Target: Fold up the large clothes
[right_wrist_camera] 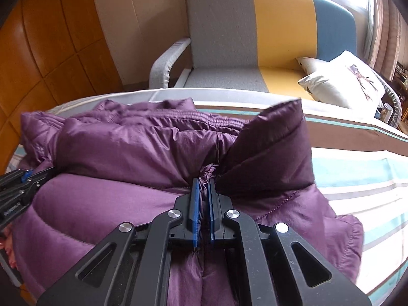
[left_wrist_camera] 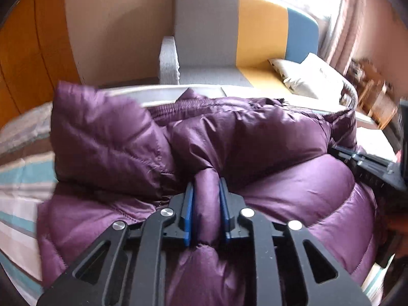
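Note:
A purple puffer jacket (left_wrist_camera: 267,153) lies bunched on the striped bed; it also shows in the right wrist view (right_wrist_camera: 114,153). My left gripper (left_wrist_camera: 206,183) is shut on a thick fold of the jacket between its blue pads. My right gripper (right_wrist_camera: 203,182) is shut on a thin gathered pinch of the jacket next to a raised sleeve or flap (right_wrist_camera: 275,137). The right gripper shows at the right edge of the left wrist view (left_wrist_camera: 362,158), and the left gripper shows at the left edge of the right wrist view (right_wrist_camera: 23,178). Both hold the near side of the jacket.
The bed (right_wrist_camera: 357,178) has a striped white, teal and brown cover. Beyond its far edge stands a grey, yellow and blue sofa (right_wrist_camera: 280,38) with white cushions (right_wrist_camera: 344,81). An orange wooden wardrobe (right_wrist_camera: 51,51) is at the left. Curtains (left_wrist_camera: 357,25) hang at the right.

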`<state>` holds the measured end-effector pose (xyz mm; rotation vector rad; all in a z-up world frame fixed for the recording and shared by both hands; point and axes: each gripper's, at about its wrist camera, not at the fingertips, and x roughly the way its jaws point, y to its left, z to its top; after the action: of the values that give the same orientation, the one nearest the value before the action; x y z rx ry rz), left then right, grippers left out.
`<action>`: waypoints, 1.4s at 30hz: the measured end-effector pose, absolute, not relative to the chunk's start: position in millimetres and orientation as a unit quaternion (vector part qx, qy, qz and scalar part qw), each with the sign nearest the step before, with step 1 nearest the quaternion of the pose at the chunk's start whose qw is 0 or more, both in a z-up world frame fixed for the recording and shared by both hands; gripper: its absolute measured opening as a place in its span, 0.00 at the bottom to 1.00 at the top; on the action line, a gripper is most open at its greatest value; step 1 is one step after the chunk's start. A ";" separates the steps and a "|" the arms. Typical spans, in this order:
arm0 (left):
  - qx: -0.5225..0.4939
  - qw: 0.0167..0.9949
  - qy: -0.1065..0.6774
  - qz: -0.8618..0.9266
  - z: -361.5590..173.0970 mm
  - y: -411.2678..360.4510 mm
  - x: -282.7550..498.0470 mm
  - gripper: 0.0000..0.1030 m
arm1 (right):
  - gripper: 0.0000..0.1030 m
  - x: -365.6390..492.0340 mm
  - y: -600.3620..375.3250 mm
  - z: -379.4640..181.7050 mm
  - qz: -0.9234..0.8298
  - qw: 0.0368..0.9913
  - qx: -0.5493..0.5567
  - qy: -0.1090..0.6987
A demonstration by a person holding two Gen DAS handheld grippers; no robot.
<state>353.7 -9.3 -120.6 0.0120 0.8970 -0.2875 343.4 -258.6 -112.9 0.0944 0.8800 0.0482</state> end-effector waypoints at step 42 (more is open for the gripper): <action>-0.045 0.906 0.418 -0.049 -149.7 51.2 406.1 0.83 | 0.41 366.1 -317.4 -140.1 -0.073 0.907 0.111 0.399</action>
<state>406.1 51.2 -149.7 -0.0929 0.8628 -0.1012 366.1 -317.4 -140.1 0.2300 0.8226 -0.1507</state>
